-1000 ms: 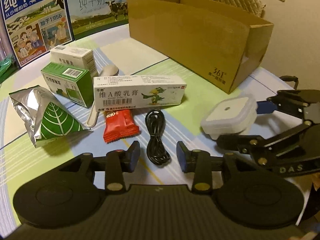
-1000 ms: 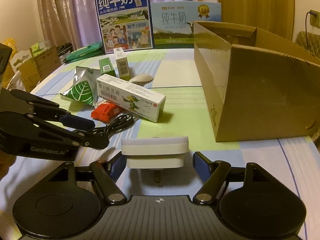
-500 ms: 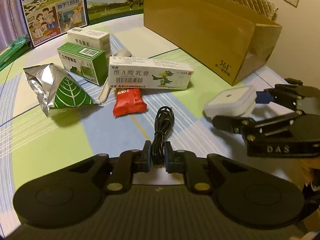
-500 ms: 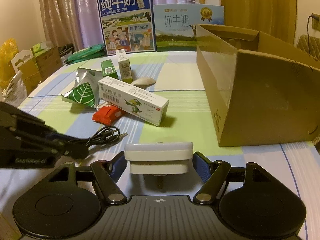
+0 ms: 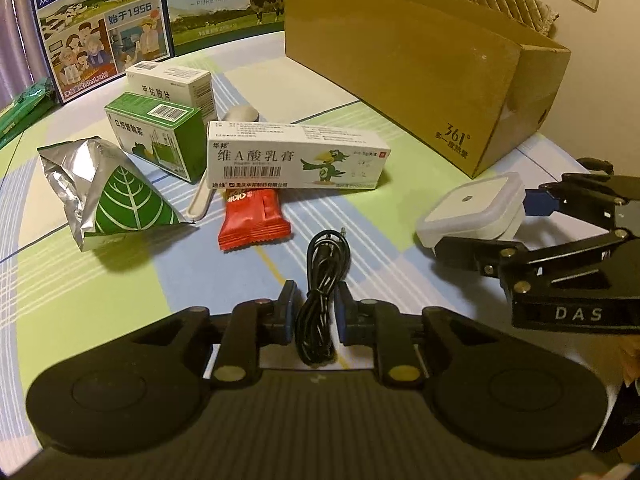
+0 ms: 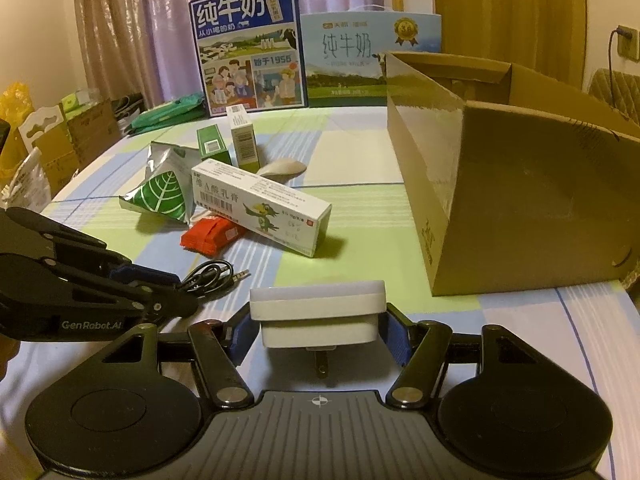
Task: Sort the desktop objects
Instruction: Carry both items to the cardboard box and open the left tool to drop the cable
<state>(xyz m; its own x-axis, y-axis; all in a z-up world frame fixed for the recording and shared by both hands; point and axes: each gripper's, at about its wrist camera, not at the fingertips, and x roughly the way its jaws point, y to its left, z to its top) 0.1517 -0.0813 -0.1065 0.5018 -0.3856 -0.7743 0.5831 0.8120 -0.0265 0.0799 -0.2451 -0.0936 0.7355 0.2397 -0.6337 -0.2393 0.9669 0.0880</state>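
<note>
Two objects are held at once: a coiled black cable (image 5: 320, 292) lies between the blue pads of the left gripper (image 5: 316, 312), whose jaws stand narrow on either side of the coil, though the left wrist view leaves it unclear whether the pads actually press it; and a white square plug-in night light (image 6: 318, 312), prongs pointing down toward the camera, is clamped between the pads of the right gripper (image 6: 318, 330), with jaws closed on its lower body. Seen from the left wrist, the night light (image 5: 474, 210) sits to the right of the cable, near the front corner of an open brown cardboard box (image 5: 420, 68). Beyond the cable, on the green-and-blue checked tablecloth (image 5: 80, 280), lie a red snack packet (image 5: 254, 220), partly under a long white ointment carton (image 5: 298, 156) printed with a green bird; a white spoon (image 5: 202, 200) passes behind that carton. Left of these rests a silver foil pouch with a green leaf (image 5: 104, 196), and behind it stand a green medicine box (image 5: 156, 136) and a white medicine box (image 5: 170, 88), just beside each other. Two milk cartons (image 6: 250, 48) stand upright at the far edge of the table
</note>
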